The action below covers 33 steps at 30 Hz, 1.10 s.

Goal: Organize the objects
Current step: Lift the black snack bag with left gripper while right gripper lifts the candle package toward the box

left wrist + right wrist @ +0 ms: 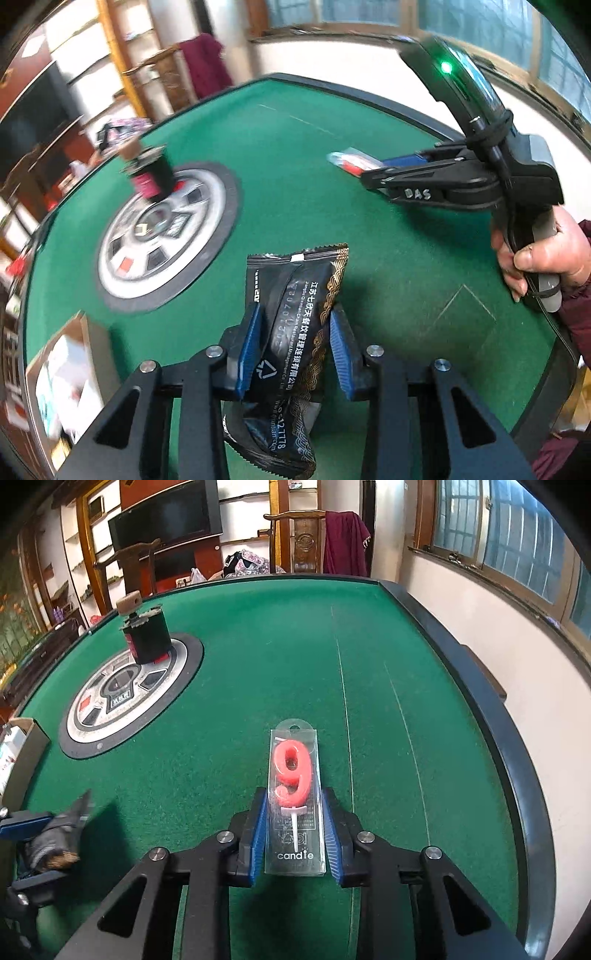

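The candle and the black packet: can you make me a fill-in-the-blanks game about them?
1. The candle in the right gripper is shaped like the number ____.
2. The left gripper is shut on a ____ packet.
3. The table has a ____ top.

Missing words: nine; black; green

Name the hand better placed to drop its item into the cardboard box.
Left, probably. The left gripper, shut on the black packet, has the cardboard box close beside it; the right gripper is farther away.

Glossy foil packet (295,332), clear plastic candle box (295,805) (smooth), matt felt table (258,664).
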### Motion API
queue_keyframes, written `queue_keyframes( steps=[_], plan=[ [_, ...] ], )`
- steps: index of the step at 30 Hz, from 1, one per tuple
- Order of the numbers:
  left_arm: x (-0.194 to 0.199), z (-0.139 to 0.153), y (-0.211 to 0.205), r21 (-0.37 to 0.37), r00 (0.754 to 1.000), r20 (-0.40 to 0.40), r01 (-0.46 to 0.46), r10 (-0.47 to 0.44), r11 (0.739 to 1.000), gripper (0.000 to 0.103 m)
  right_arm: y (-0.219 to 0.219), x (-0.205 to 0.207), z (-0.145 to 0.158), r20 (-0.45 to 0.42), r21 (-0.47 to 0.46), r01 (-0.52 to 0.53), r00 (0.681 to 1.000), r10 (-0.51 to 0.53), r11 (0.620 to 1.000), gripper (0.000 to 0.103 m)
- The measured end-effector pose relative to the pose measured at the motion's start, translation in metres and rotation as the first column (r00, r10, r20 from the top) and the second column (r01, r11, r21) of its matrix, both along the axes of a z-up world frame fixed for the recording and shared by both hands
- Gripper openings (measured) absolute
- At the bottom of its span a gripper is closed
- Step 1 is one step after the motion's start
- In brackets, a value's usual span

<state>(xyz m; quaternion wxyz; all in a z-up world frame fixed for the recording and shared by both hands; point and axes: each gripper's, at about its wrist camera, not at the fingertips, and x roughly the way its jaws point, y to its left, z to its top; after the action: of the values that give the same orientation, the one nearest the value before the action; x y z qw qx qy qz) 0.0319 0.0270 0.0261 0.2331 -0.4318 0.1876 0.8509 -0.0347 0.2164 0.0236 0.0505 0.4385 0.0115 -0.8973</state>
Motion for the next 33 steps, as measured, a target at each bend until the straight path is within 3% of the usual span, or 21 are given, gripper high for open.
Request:
queue_keyframes(
  steps=[4, 10, 16, 33],
  plan=[
    [0.018, 0.013, -0.022, 0.022, 0.996, -0.031, -0.088, 0.088, 0.996, 0.035, 0.004, 0.003, 0.002, -0.003, -0.077, -0.001, 1.000, 0.001, 0.997, 0.030],
    [0.044, 0.032, -0.049, 0.035, 0.978, -0.080, -0.191, 0.193, 0.981, 0.035, 0.002, 0.013, 0.013, -0.068, -0.108, 0.004, 0.998, -0.012, 0.994, 0.030],
    [0.060, 0.047, -0.071, 0.055, 0.958, -0.105, -0.261, 0.266, 0.964, 0.035, -0.004, 0.027, 0.016, -0.060, -0.137, 0.008, 0.998, -0.016, 0.991, 0.030],
    [0.105, 0.064, -0.128, 0.108, 0.903, -0.163, -0.383, 0.396, 0.917, 0.035, -0.094, 0.084, 0.072, -0.145, -0.132, -0.187, 0.975, 0.168, 0.973, 0.030]
  ],
)
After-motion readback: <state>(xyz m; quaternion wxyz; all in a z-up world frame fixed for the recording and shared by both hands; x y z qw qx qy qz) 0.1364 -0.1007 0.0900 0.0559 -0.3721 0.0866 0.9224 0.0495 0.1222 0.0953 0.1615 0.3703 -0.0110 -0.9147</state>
